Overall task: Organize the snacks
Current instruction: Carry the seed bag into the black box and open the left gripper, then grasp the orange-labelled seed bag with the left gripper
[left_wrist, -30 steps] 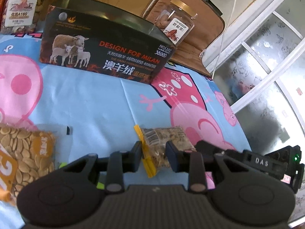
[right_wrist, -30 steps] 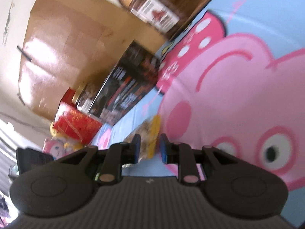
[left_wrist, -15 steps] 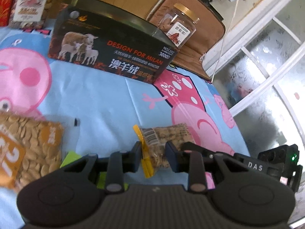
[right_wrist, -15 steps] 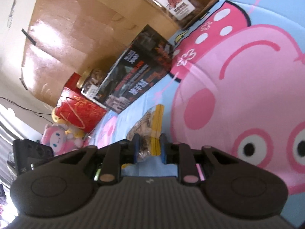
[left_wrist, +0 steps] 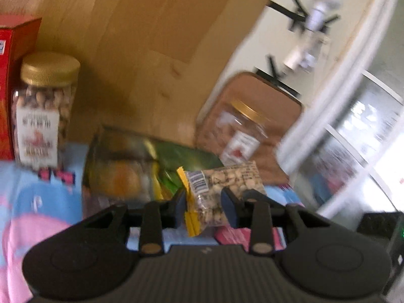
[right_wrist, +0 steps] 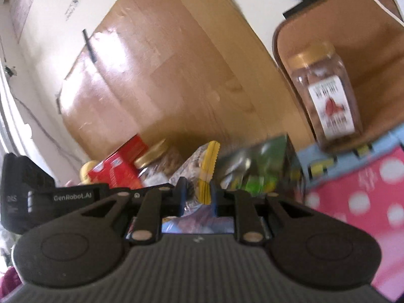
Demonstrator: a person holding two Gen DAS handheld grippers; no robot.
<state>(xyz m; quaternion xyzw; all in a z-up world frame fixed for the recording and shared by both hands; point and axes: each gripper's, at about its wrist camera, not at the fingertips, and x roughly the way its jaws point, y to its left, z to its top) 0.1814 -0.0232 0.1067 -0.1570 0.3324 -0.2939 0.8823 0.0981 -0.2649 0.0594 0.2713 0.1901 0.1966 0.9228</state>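
Observation:
A small clear packet of seeds (left_wrist: 222,189) with a yellow sealed edge hangs in the air between both grippers. My left gripper (left_wrist: 203,202) has its pads on the packet's sides, and its jaws are opening slightly. In the right wrist view the same packet (right_wrist: 199,164) shows its yellow strip between the pads of my right gripper (right_wrist: 195,194), which is shut on it. Just beyond the packet stands the dark box (left_wrist: 121,166) with its top open and green and yellow packs inside; the picture there is blurred.
Two gold-lidded nut jars (left_wrist: 43,111) (left_wrist: 240,131) flank the box, and a red carton (left_wrist: 10,75) stands at the far left. A wooden board (left_wrist: 126,50) leans behind. The pink and blue cartoon bed cover (right_wrist: 366,202) lies below.
Both grippers have risen with the packet, off the bed cover. The views now tilt up over the box's open top, and the right wrist has rolled towards level.

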